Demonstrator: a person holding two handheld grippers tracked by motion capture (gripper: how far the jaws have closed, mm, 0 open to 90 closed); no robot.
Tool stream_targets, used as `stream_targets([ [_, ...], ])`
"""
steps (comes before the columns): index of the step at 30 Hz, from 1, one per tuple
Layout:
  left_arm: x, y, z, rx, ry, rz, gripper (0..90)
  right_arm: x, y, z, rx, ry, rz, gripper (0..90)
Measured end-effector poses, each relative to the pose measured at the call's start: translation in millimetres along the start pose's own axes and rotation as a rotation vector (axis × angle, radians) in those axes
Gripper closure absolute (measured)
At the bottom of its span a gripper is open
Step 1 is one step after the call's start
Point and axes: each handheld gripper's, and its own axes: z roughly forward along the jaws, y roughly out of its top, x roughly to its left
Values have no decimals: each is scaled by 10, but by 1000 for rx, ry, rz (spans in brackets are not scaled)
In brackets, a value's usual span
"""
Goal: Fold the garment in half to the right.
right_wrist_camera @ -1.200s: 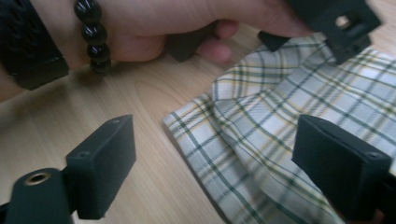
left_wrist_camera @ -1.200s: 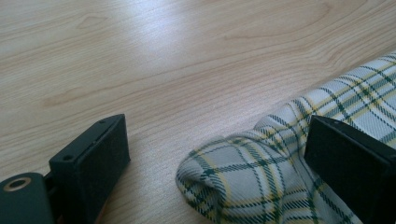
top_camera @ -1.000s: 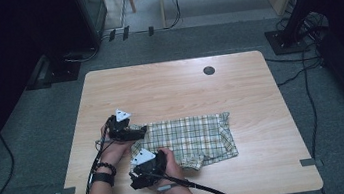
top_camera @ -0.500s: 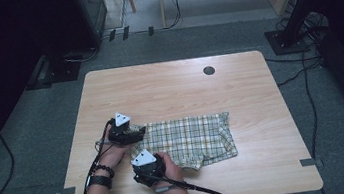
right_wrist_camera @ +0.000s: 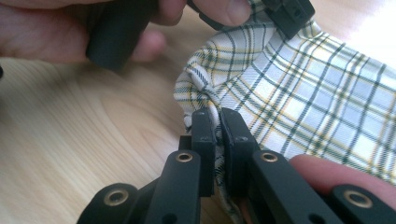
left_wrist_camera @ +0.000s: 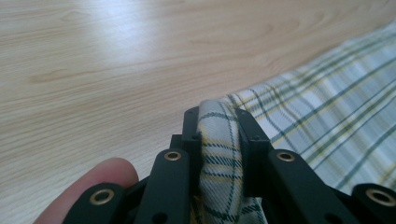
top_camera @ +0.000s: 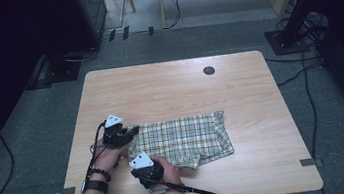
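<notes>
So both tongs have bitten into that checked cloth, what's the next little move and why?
Probably lift both together. The left tongs and right tongs have just closed, each pinching the near-left edge of the plaid cloth, which otherwise lies flat on the table. Raising it would let the person fold or spread it.

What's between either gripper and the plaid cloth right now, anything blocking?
Nothing visible. The left gripper and the right gripper, whose jaws have just been closing, both pinch the plaid cloth at its left edge, fabric bunched between the pads. The table around is bare.
</notes>
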Motion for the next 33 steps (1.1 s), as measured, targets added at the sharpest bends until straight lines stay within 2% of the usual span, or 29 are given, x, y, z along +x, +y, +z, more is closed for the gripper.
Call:
stream_targets([
  [6, -63, 254, -383, -85, 46, -81, 774, -21, 276, -192, -94, 77, 63, 854],
  [8, -136, 368, -471, -120, 44, -119, 773, -44, 368, -308, -138, 70, 66, 853],
  [9, -193, 425, -493, -134, 40, -122, 773, -79, 399, -373, -156, 64, 76, 852],
  [12, -425, 590, -467, -177, 11, -124, 771, -262, 423, -576, -209, 46, 153, 849],
  [15, -684, 731, -323, -192, -25, -115, 770, -495, 349, -773, -257, 7, 256, 848],
  [19, -1027, 821, 73, -137, -40, -61, 770, -838, 116, -956, -281, -87, 382, 848],
  [22, -1237, 796, 423, -76, -60, -33, 770, -1102, -126, -1010, -265, -142, 501, 848],
  [25, -1395, 720, 754, -18, -81, -16, 749, -1304, -364, -998, -222, -178, 592, 844],
  [26, -1425, 691, 844, -6, -95, -16, 704, -1352, -434, -981, -204, -188, 612, 843],
  [29, -1444, 662, 959, 15, -127, -24, 399, -1463, -599, -902, -155, -218, 647, 827],
  [31, -1394, 669, 910, 9, -142, -29, 289, -1539, -689, -855, -132, -228, 672, 775],
  [33, -1307, 660, 799, -17, -131, -30, 278, -1595, -744, -833, -119, -227, 677, 672],
])
